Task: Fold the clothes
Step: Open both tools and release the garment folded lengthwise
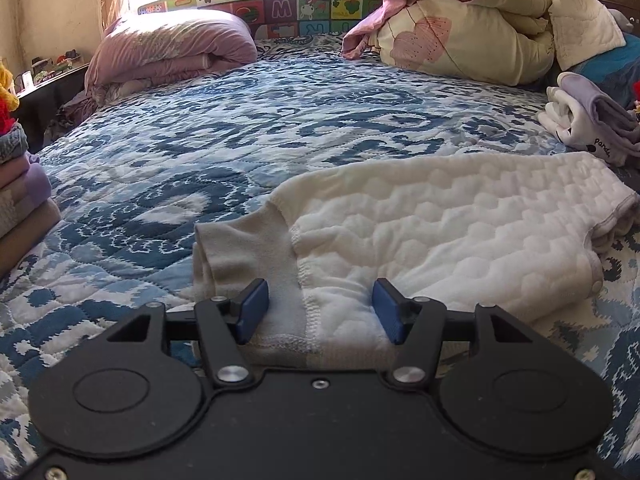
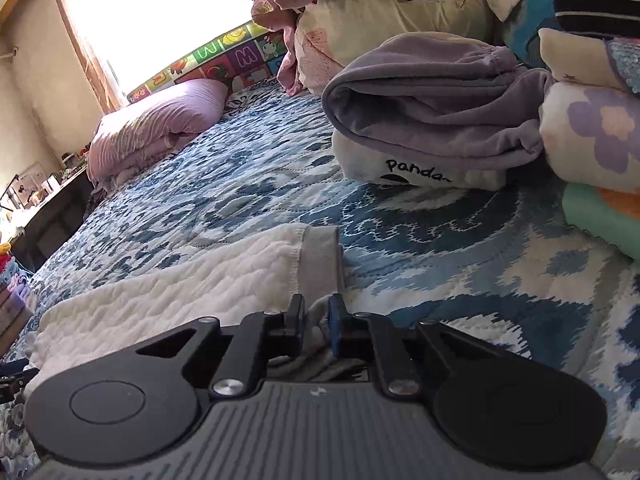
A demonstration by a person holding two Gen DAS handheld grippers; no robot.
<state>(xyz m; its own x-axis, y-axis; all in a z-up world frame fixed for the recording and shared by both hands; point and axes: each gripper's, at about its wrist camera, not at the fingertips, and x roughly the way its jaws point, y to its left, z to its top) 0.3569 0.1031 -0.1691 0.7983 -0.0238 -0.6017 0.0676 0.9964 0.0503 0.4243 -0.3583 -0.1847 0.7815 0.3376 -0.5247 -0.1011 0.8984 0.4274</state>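
Note:
A white quilted garment [image 1: 440,224] with grey cuffs lies flat on the blue patterned bedspread [image 1: 240,140]. My left gripper [image 1: 320,312] is open, its blue pads straddling one grey-and-white cuff end of the garment. In the right wrist view the same garment [image 2: 180,292] stretches to the left. My right gripper [image 2: 316,324] is shut on its other grey cuff [image 2: 320,260], pinching a fold of fabric low against the bed.
Folded lilac and white "panda" clothes [image 2: 432,120] and floral folded items [image 2: 596,136] lie at the right. A pink duvet [image 1: 168,48] and cream bedding [image 1: 472,28] sit at the far end. A stack of folded clothes [image 1: 20,200] is at the left.

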